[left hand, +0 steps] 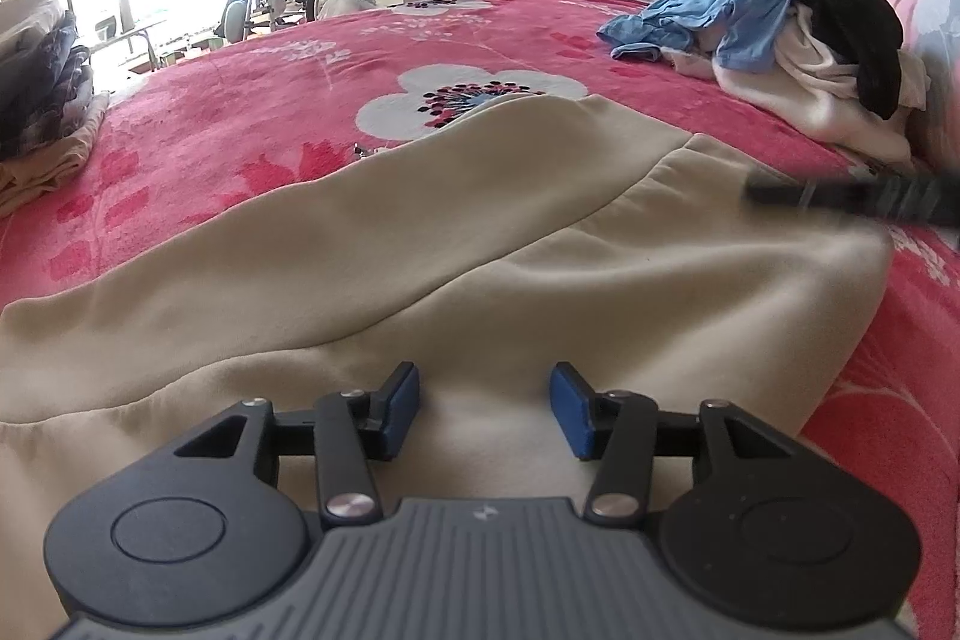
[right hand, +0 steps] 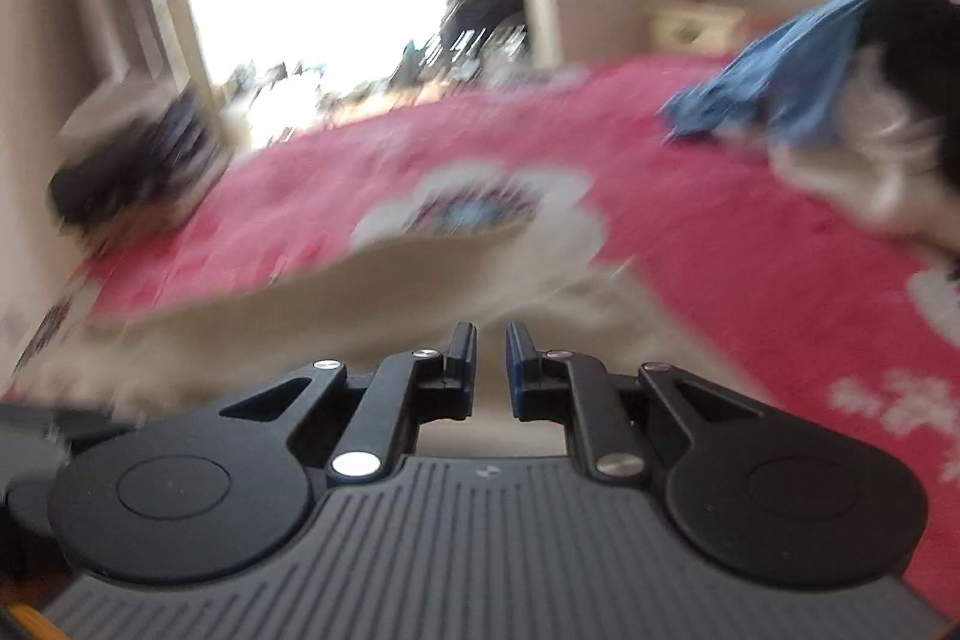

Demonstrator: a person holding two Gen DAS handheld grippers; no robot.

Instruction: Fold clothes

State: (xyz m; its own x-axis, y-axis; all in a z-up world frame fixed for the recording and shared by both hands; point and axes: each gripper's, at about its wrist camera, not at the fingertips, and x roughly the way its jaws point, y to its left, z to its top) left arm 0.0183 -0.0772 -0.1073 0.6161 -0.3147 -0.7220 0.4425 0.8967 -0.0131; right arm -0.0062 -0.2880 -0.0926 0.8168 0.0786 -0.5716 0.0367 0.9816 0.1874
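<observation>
The cream garment (left hand: 480,232) lies spread on the near part of the pink flowered blanket (left hand: 252,70). The left gripper (left hand: 485,415) stands over it with its fingers half apart and nothing between them. The right gripper (right hand: 491,361) shows a narrow gap and holds nothing. A pile of clothes (left hand: 798,34) lies far right.

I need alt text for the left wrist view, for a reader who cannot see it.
A cream garment lies spread on a pink flowered bedspread, with the left hand-held gripper open just above it. An unfolded pile of blue, white and black clothes sits far right; folded clothes are stacked at left.
</observation>
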